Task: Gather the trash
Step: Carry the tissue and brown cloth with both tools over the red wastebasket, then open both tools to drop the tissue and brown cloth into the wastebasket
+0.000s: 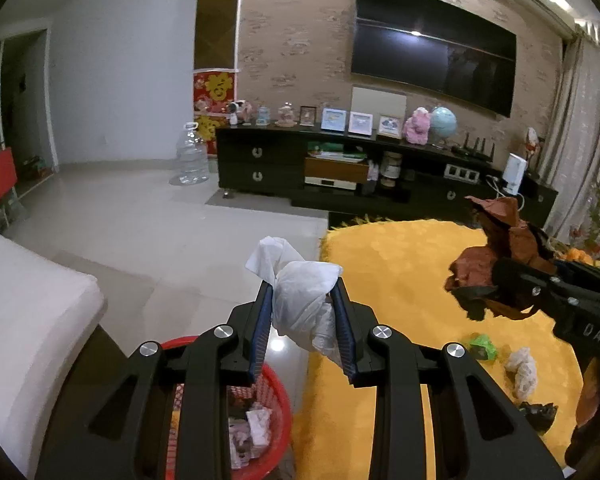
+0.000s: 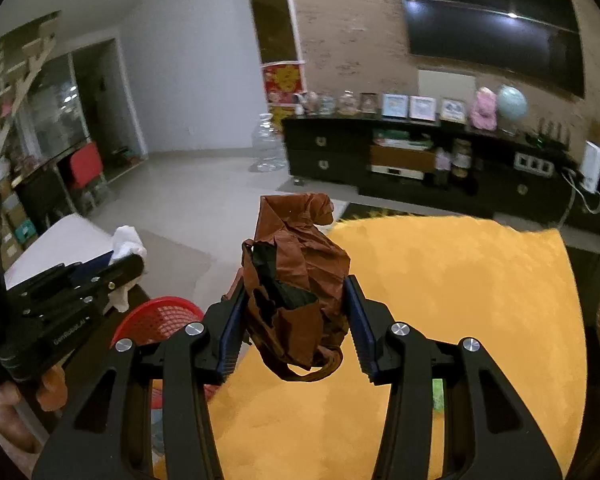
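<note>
My left gripper (image 1: 302, 292) is shut on a crumpled white tissue wad (image 1: 300, 300), held in the air above the tiled floor next to the yellow rug (image 1: 400, 264). Below its left finger stands a red mesh basket (image 1: 276, 396) with paper scraps inside. My right gripper (image 2: 296, 292) is shut on a crumpled brown paper bag (image 2: 296, 280) with a dark patch, raised over the rug. The right gripper with the brown bag (image 1: 496, 264) also shows at the right of the left wrist view. The left gripper (image 2: 128, 264) with its white wad (image 2: 128, 244) shows at the left of the right wrist view, above the basket (image 2: 156, 320).
On the rug lie a green scrap (image 1: 482, 346), a white crumpled wad (image 1: 522, 372) and a dark scrap (image 1: 540, 414). A white cushioned seat (image 1: 32, 320) is at the left. A black TV cabinet (image 1: 340, 168) and a clear water jug (image 1: 190, 156) stand against the far wall.
</note>
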`<state>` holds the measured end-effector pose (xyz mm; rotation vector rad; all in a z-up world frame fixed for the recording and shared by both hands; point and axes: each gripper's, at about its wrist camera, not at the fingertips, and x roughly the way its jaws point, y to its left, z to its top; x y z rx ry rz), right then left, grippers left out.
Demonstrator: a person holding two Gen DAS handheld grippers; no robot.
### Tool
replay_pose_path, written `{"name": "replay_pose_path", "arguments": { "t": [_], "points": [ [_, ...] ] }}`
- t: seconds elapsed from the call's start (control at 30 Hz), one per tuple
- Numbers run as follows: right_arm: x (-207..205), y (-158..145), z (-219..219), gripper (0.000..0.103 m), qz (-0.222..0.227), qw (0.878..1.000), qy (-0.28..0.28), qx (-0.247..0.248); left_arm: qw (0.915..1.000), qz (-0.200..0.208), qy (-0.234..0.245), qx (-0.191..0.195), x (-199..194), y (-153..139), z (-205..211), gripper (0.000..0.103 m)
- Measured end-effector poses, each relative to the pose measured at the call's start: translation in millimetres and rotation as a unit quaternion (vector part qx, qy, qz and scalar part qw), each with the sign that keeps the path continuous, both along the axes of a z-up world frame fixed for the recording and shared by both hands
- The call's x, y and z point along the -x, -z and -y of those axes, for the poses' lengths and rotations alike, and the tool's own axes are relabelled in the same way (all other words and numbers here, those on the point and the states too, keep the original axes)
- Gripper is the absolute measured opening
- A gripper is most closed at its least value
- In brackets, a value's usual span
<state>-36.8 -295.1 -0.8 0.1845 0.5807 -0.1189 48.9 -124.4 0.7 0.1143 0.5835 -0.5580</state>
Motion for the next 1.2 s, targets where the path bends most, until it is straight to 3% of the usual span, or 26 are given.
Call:
{"name": "replay_pose_path", "arguments": {
  "t": [0.2,0.43,1.2],
  "points": [
    [-18.5,21.7,-9.4,0.045,-0.023,0.999,-0.023,-0.017,0.9998,-0.002,-0.022,0.0,-9.4,-0.2,-22.7,0.028],
    [-35.7,26.7,-33.3,0.045,-0.031,0.998,-0.057,-0.024,0.9985,-0.012,-0.05,-0.016,-22.8,11.1,-52.5,0.028],
    [-86.1,91.6,-123.3,0.046,-0.12,0.98,-0.154,-0.028,0.9866,-0.091,-0.091,-0.101,-66.8,85.6,-105.5,0.028]
  ]
}}
